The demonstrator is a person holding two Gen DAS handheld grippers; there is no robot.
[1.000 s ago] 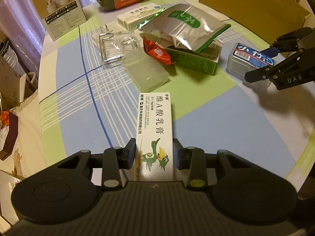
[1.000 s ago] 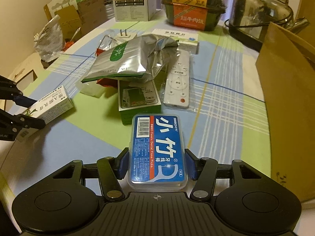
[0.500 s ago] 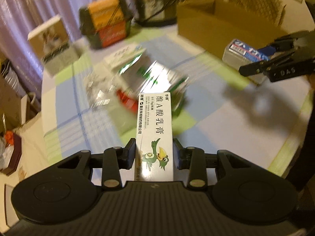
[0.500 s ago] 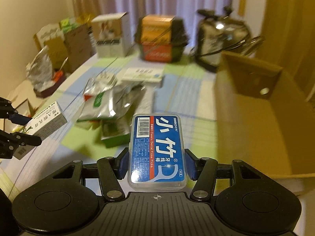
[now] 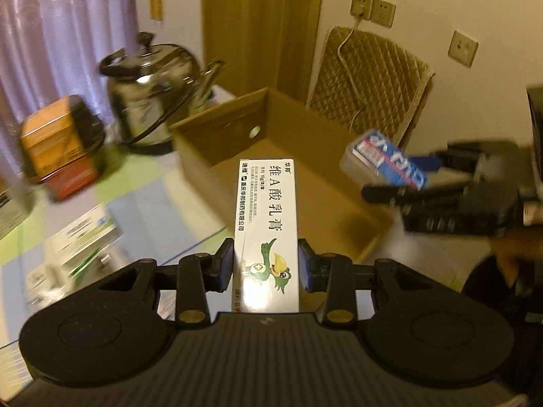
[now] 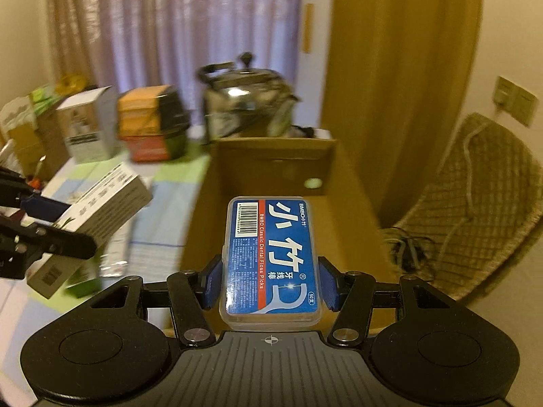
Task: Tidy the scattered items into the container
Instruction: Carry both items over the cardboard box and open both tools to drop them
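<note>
My left gripper [image 5: 266,266] is shut on a white ointment box [image 5: 266,224] with a green bird on it, held in the air over the near rim of the open cardboard box [image 5: 217,125]. My right gripper [image 6: 269,283] is shut on a clear floss-pick case [image 6: 271,257] with a blue label, raised above the cardboard box [image 6: 275,152]. In the left wrist view the right gripper [image 5: 404,179] and its floss-pick case [image 5: 387,157] hang over the box's right side. In the right wrist view the left gripper [image 6: 54,220] and its ointment box [image 6: 101,207] appear at the left.
A steel kettle [image 5: 152,78] stands behind the cardboard box, with an orange and black food tub [image 5: 57,142] to its left. Other boxes and packets [image 5: 81,237] lie blurred on the checked tablecloth. A quilted chair back [image 5: 370,78] stands beyond the box by the wall.
Both grippers have risen from the table and swung toward the cardboard box, each carrying its item. They now hang over the box opening.
</note>
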